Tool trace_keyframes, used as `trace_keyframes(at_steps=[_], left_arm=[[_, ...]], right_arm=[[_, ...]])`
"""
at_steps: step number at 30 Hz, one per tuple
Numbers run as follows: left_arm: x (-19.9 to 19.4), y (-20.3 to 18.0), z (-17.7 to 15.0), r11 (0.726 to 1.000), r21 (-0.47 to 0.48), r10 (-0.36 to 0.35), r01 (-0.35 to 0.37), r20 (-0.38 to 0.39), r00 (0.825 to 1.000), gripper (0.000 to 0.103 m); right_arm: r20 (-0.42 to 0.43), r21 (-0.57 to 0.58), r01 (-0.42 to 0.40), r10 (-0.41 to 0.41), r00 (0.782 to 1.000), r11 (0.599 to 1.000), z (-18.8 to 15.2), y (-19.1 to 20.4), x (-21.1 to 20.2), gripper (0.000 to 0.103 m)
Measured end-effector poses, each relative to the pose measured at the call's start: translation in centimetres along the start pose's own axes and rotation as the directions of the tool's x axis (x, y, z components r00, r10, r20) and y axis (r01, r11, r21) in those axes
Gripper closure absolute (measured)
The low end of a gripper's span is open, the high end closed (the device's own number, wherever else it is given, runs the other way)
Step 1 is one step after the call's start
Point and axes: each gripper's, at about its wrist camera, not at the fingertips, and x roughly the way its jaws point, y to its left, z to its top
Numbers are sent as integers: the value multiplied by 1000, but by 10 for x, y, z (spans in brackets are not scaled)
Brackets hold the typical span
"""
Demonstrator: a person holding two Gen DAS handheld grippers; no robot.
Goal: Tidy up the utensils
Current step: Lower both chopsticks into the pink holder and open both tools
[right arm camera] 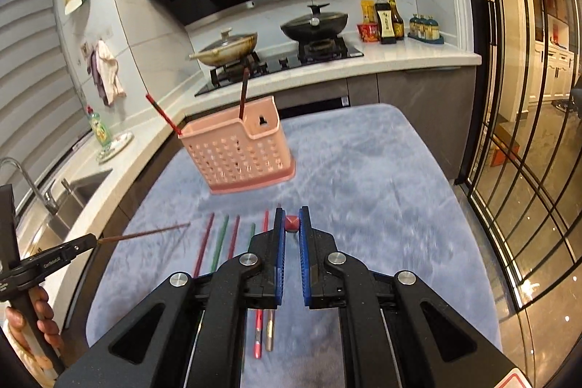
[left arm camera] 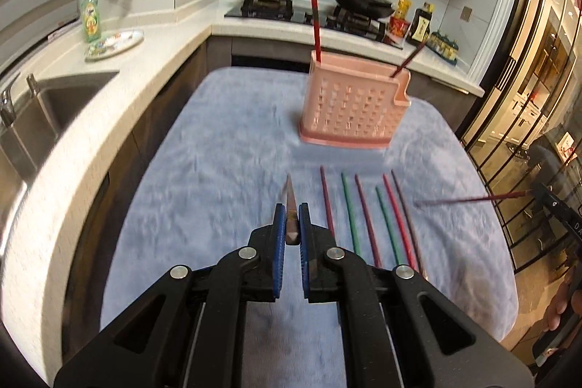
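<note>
Holding a brownish chopstick (left arm camera: 291,206) clamped in my left gripper (left arm camera: 291,224), tip pointing off toward 12 o'clock over the blue towel (left arm camera: 218,170). My right gripper (right arm camera: 291,224) is pinched on a red chopstick (right arm camera: 291,223), and from its own camera I only see the butt end between the blue pads; from the left camera that stick pokes in from 3 o'clock, floating above the towel. Just past my left fingers, at about 1 o'clock, six loose chopsticks (left arm camera: 363,217) lie side by side on the towel, a mix of red, green and purplish ones, roughly parallel and not touching the basket. Further out at 12 to 1 o'clock sits the pink perforated holder (left arm camera: 351,104), upright on the towel, with two chopsticks (left arm camera: 315,28) already standing in it, one leaning at each end. Way back there's the stove (left arm camera: 309,13) with two lidded pans, plus the sink (left arm camera: 54,111) off at 9 o'clock.
</note>
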Motion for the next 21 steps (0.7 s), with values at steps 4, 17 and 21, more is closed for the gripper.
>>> trace_keyframes(at_steps=[4,17,21], left_arm=[[-4,-4,24,1000,17,-5,5,36,999,96],[-26,-28,101,997,73,-12,0,160,987,96],[-38,-36,132,998,61,-41,28,223,974,96]], right_arm=[[42,-10,-2,3,999,1000,26,3,-1,96],[173,-6,-70,69,982,998,92,25,-11,96],[226,2,-108,105,968,994,121,37,-8,96]])
